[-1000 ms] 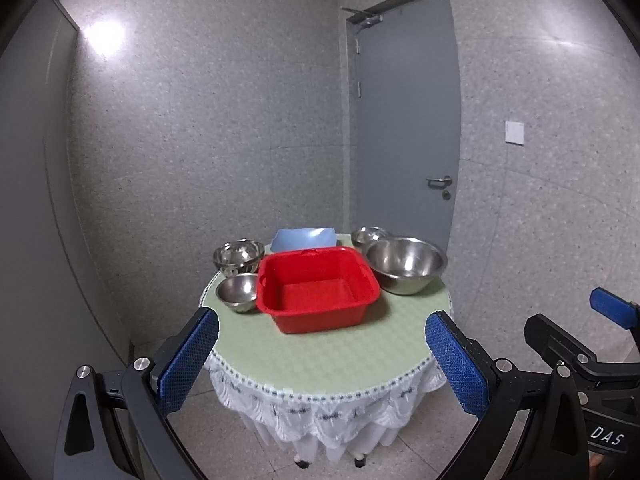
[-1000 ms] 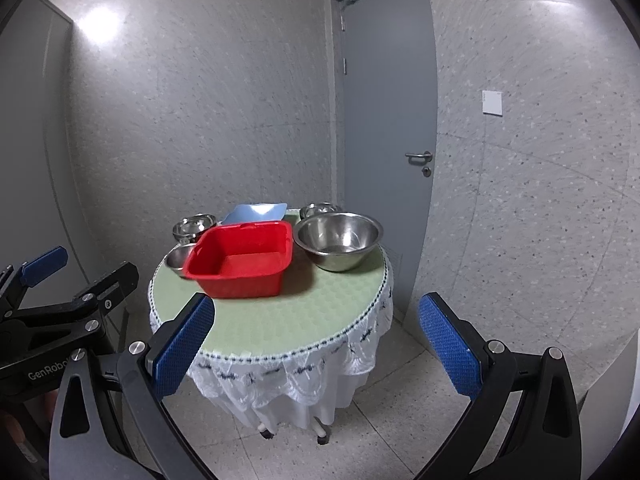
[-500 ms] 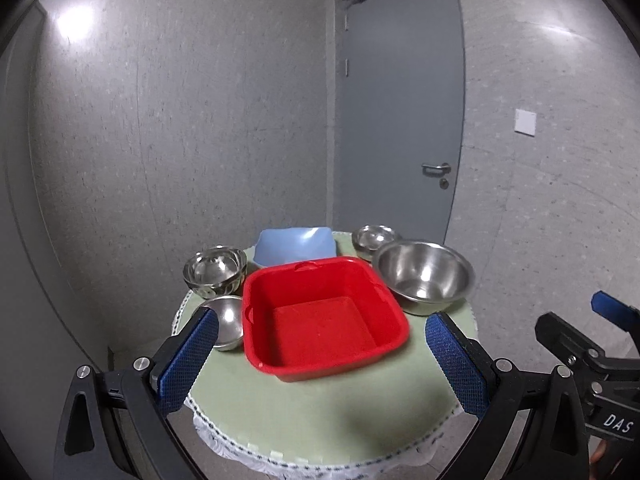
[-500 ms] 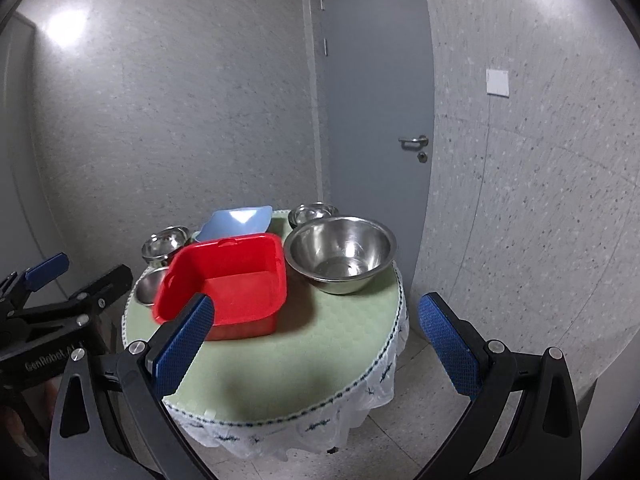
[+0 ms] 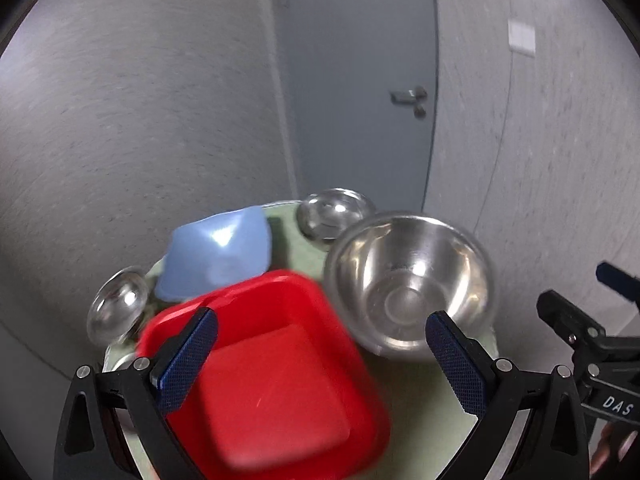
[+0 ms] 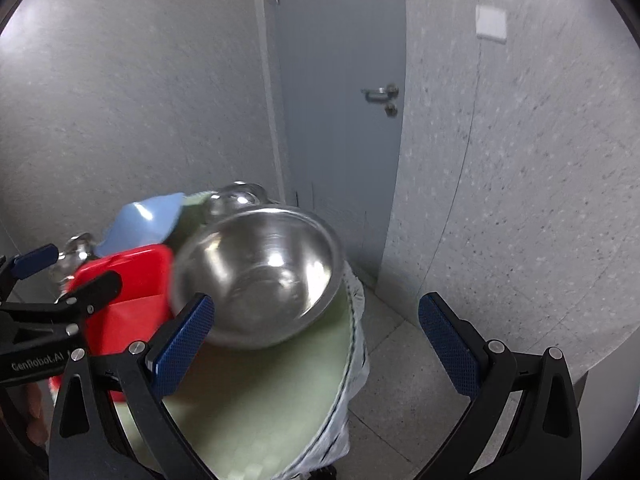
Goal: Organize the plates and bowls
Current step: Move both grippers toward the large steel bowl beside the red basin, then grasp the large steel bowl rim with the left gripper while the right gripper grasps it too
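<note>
Evidently the organizing has not begun: every dish lies separately on the round table, nothing is stacked or nested, and neither tool carries anything. Left gripper: jaws spread wide and empty, hovering above the red square basin. Right gripper: jaws likewise spread wide and empty, its left pad low in front of the large steel bowl, not touching it as far as the blur allows.

Positions, all referred to the red square basin as seen from the left wrist view. The large steel bowl stands just beside it on the right; whether the rims touch cannot be told. The blue dish lies behind it, tilted, its near edge hidden by the basin rim. One small steel bowl sits behind and to the right, beyond the large bowl. Another small steel bowl sits to the left, at the table edge. A sliver of metal low on the left, behind the gripper finger, may be a further bowl; too little shows to say.

Count: red basin, one; blue dish, one; large steel bowl, one; small steel bowls, two certain. What remains, by judgement, is the whole gathering of bowls and dishes together.
</note>
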Demonstrator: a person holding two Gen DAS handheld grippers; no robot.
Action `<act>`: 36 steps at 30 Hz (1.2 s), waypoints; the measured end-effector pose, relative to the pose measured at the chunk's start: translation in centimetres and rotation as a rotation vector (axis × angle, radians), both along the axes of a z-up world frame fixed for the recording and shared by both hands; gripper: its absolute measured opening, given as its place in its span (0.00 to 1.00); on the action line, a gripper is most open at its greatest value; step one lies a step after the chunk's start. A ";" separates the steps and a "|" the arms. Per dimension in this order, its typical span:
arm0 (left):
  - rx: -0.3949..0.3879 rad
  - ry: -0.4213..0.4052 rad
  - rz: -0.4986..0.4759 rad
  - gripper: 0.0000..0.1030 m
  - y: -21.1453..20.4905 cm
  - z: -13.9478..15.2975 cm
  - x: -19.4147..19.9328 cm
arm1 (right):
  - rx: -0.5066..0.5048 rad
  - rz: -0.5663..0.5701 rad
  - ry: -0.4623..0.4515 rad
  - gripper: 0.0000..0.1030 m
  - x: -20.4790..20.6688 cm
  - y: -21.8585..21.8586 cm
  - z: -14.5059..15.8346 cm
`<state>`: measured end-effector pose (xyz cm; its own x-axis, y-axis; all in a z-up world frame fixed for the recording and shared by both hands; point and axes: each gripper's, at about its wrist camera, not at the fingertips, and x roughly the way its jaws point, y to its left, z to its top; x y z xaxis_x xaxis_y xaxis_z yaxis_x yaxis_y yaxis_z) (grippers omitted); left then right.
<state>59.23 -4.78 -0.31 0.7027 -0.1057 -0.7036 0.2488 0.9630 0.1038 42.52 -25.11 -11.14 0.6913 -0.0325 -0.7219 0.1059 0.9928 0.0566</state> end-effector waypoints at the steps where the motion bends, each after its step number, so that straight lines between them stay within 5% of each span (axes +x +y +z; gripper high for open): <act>1: 0.019 0.013 -0.002 0.99 -1.0 -0.3 1.2 | 0.004 0.005 0.023 1.00 1.5 -0.7 -0.7; 11: 0.135 0.182 0.041 0.91 -5.3 -6.1 15.3 | 0.022 0.062 0.216 1.00 10.6 -4.0 -8.0; 17: 0.202 0.255 0.053 0.74 -6.8 -9.1 20.6 | 0.077 0.117 0.304 0.99 12.9 -4.5 -11.5; 21: 0.206 0.309 0.054 0.49 -7.3 -10.8 22.9 | 0.142 0.153 0.344 0.78 13.7 -5.0 -13.0; 28: 0.194 0.333 0.037 0.35 -7.9 -12.3 24.6 | 0.283 0.234 0.389 0.40 14.2 -5.2 -14.0; 30: 0.189 0.326 0.037 0.34 -7.7 -12.7 24.6 | 0.310 0.257 0.385 0.20 14.0 -5.0 -13.7; 36: 0.130 0.273 0.028 0.30 -7.8 -10.7 21.8 | 0.341 0.268 0.373 0.20 13.8 -4.7 -13.1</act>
